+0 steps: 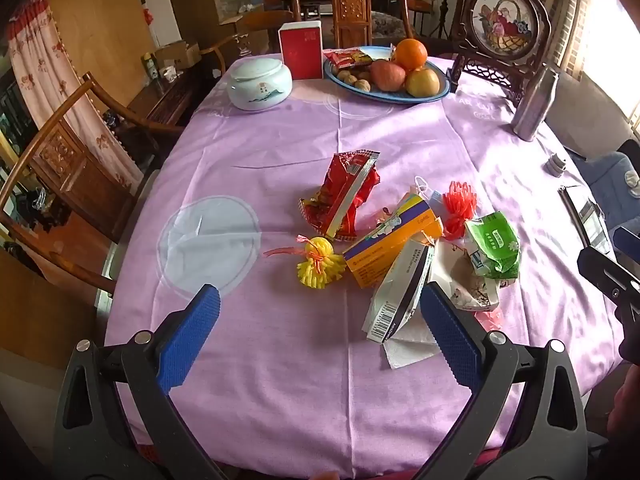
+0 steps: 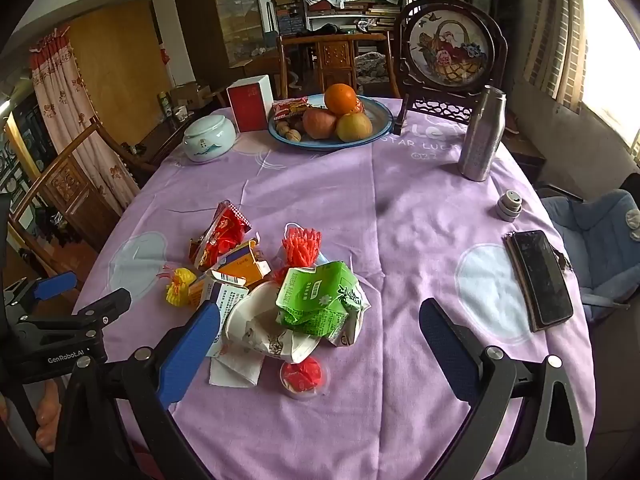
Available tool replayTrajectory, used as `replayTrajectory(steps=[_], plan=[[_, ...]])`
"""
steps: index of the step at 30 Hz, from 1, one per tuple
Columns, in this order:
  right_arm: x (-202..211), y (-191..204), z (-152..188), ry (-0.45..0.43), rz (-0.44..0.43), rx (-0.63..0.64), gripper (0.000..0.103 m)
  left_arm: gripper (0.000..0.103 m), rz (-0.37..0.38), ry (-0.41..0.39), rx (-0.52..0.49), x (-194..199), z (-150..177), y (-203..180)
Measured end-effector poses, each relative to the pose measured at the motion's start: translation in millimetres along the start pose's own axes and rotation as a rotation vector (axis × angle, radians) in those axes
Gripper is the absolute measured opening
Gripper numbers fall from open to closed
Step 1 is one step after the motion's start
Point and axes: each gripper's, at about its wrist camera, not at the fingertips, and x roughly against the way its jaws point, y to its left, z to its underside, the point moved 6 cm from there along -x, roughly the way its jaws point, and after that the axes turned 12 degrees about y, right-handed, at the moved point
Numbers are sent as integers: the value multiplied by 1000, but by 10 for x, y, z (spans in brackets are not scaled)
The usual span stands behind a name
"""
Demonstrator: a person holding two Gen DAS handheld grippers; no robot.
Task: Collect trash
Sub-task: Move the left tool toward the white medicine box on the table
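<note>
A heap of trash lies on the purple tablecloth (image 1: 280, 152). It holds a red snack wrapper (image 1: 344, 196), an orange and purple carton (image 1: 390, 236), a white carton with a barcode (image 1: 400, 292), a yellow foam net (image 1: 318, 264), a red foam net (image 1: 460, 206), a green tissue pack (image 1: 494, 244) and a crushed paper cup (image 2: 264, 328). A white napkin (image 2: 236, 372) and a small clear cup with red inside (image 2: 304, 376) lie nearest me. My left gripper (image 1: 320, 320) is open above the cloth, left of the heap. My right gripper (image 2: 320, 332) is open, the heap just ahead of its left finger.
At the back stand a blue fruit plate (image 2: 380, 120), a white lidded jar (image 2: 208, 138), a red box (image 2: 248, 108), a framed round picture (image 2: 452, 52) and a steel bottle (image 2: 480, 136) with its cap (image 2: 509, 205). A phone on a wallet (image 2: 540, 280) lies right. Wooden chairs (image 1: 60, 168) stand left.
</note>
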Motion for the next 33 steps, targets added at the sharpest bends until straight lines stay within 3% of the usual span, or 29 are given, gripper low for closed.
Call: replayTrajectory(steps=[15, 29, 33], plan=[[-32, 4, 10, 20, -19, -11, 98, 97, 13, 16, 11, -13, 11, 3], [-166, 72, 27, 56, -50, -13, 98, 97, 29, 49, 79, -105, 91, 295], [-123, 11, 55, 47, -26, -17, 98, 97, 74, 75, 88, -179, 104, 325]])
